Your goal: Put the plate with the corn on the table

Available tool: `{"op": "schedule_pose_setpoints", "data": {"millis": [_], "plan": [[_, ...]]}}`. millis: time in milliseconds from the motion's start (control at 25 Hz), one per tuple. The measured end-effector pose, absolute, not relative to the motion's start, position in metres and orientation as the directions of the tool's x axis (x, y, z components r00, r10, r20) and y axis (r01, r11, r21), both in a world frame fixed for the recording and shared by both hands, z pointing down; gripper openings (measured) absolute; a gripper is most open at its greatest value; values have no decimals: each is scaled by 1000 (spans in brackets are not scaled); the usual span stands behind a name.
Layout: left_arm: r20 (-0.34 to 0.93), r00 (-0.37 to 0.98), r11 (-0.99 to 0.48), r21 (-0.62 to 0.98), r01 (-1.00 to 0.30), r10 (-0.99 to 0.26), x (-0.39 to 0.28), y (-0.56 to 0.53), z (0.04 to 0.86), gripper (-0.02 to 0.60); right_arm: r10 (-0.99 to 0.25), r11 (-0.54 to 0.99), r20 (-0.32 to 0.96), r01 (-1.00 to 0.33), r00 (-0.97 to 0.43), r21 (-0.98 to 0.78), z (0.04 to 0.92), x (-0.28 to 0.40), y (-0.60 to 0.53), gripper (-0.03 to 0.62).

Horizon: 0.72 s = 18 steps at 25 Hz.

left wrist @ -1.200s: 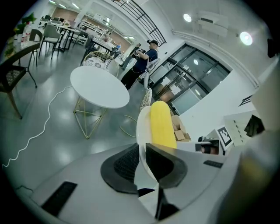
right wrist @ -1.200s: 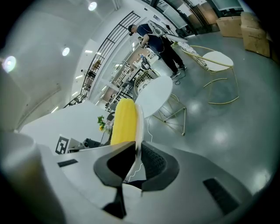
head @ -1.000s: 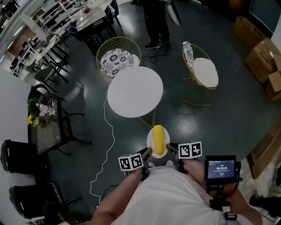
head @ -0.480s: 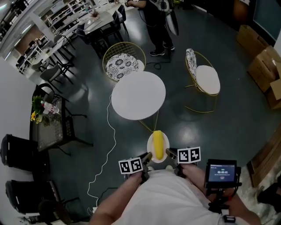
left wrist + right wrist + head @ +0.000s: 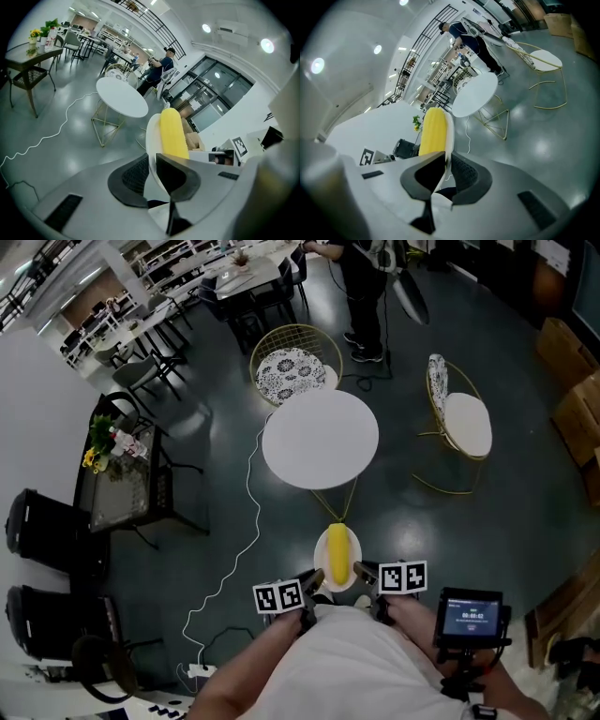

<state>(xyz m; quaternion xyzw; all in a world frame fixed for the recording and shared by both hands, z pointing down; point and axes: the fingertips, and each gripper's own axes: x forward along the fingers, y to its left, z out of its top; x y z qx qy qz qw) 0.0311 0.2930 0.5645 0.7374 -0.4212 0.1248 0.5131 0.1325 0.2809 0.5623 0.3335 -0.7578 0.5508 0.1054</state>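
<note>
Plate [image 5: 152,136] rim clamped by left tongs [image 5: 151,161] and right tongs [image 5: 446,160], clearest in gripper views.

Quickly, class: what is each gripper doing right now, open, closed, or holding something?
Left gripper: closed on the plate, at one rim.
Right gripper: closed on the plate, at the opposite rim.

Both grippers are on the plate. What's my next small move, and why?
Probably step forward toward the round white table, keeping the plate level. The left gripper and right gripper clamp its rim from opposite sides, the corn lies on top, and the table stands ahead across the floor, not yet under the plate.
</note>
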Motion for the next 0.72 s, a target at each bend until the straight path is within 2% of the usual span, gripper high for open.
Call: {"op": "schedule_pose_setpoints", "data": {"millis": [360,720], "plan": [[636,562,-29,648,-761,-529,-11,295,574,57,-309,205,524,-594,-793,-778,572,89,274,49],[617,574,-32,666,-746,-539,-33,249,572,57,-317,214,536,-610,-782,-763,566,67,228,49]]}}
